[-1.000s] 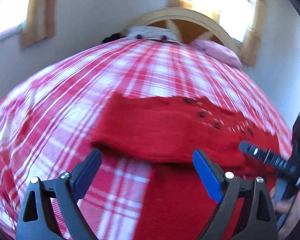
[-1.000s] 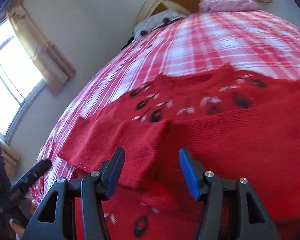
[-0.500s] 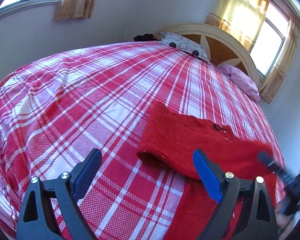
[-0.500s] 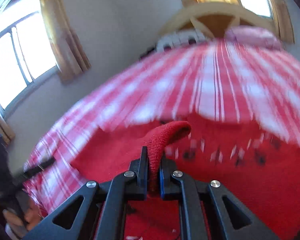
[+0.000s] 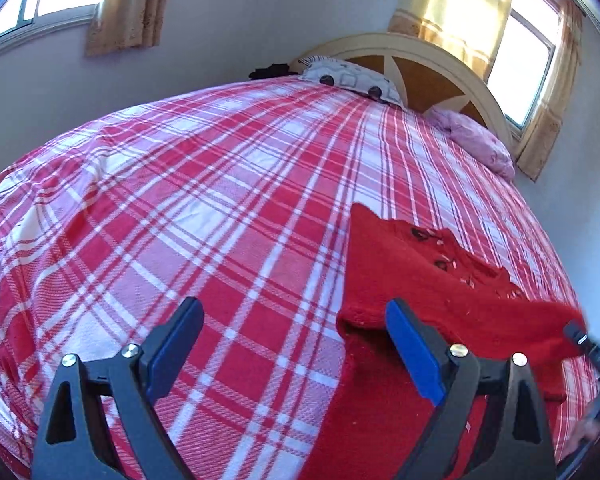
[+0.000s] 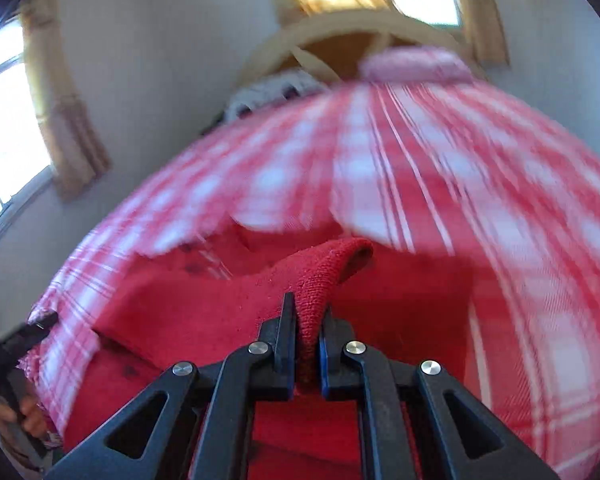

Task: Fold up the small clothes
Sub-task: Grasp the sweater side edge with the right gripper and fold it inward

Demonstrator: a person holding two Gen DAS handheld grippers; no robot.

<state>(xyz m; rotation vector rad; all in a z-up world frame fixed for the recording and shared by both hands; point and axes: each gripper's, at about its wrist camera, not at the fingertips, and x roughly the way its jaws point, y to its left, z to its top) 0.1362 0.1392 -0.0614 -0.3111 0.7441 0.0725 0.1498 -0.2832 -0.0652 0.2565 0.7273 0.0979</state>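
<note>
Right wrist view: a raised fold of the red knitted sweater is pinched between the right gripper, jaws clamped on the cloth. The rest of the sweater lies on the red-and-white plaid bedspread. The left gripper hovers with jaws spread wide and empty, its right finger over the sweater's edge. Pillows lie at the headboard.

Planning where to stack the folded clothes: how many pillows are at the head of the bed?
2: a grey patterned pillow left of the headboard's centre, and a pink pillow to its right. Others may be hidden.
</note>
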